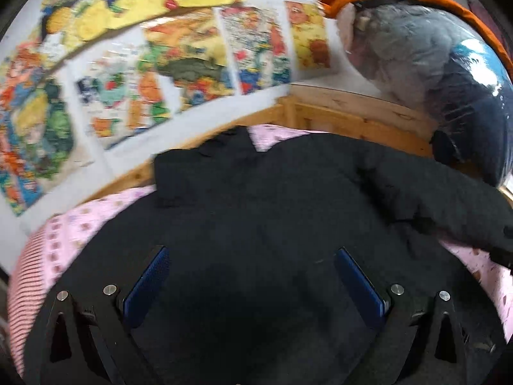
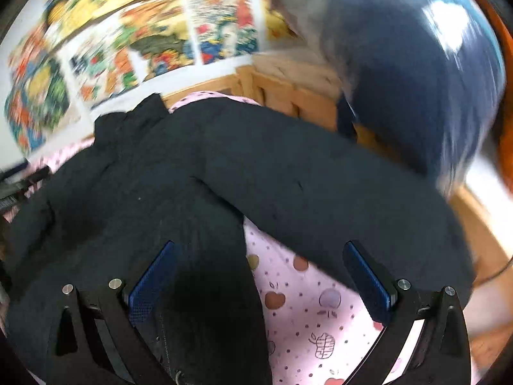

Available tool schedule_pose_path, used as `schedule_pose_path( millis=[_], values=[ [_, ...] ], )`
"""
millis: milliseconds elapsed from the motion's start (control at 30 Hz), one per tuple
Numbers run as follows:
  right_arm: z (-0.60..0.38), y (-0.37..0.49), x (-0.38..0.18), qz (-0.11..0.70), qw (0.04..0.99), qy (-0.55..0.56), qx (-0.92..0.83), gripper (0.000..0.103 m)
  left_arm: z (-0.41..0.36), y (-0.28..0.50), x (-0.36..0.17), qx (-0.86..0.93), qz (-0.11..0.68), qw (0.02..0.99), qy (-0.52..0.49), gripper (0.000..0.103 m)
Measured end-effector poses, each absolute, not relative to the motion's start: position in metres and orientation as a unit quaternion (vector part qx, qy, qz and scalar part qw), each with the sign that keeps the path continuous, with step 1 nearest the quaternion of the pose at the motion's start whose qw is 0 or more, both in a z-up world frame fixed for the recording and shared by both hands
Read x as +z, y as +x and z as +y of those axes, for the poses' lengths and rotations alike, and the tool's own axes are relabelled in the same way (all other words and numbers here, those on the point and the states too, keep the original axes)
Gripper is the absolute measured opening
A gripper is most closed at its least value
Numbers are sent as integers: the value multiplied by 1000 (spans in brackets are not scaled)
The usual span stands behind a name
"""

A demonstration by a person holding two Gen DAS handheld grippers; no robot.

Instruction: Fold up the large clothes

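Observation:
A large black jacket (image 1: pixel 256 199) lies spread on a pink patterned bed sheet (image 1: pixel 64 234). My left gripper (image 1: pixel 251 256) is open above the jacket's body, its blue pads wide apart and empty. In the right wrist view the jacket (image 2: pixel 160 173) has one sleeve (image 2: pixel 336 192) stretched out to the right across the pink sheet (image 2: pixel 304 304). My right gripper (image 2: pixel 259 250) is open and empty, above the jacket's right side edge where the sleeve branches off. Both views are motion-blurred.
A wooden bed frame (image 1: pixel 336 109) runs along the far side. Colourful posters (image 1: pixel 160 64) cover the white wall behind. A big plastic-wrapped bundle of bedding (image 1: pixel 449 80) with an orange cloth sits at the right, also in the right wrist view (image 2: pixel 400 64).

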State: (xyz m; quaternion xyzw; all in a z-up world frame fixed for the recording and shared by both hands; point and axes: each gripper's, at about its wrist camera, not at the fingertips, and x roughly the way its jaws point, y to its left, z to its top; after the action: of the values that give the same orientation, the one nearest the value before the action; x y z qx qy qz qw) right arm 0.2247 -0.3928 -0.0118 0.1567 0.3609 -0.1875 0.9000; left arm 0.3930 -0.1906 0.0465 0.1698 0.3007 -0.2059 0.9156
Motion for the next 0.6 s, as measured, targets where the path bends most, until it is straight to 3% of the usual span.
schedule_pose_path(
  millis=[333,600],
  values=[
    [-448,203,-75,286,866,319,-258,102,-291,451,-9,-229,348,897,147,103],
    [-442,250,-79,293,876,215,-318,102,-322,469,-57,-208,363,883,213,103]
  ],
)
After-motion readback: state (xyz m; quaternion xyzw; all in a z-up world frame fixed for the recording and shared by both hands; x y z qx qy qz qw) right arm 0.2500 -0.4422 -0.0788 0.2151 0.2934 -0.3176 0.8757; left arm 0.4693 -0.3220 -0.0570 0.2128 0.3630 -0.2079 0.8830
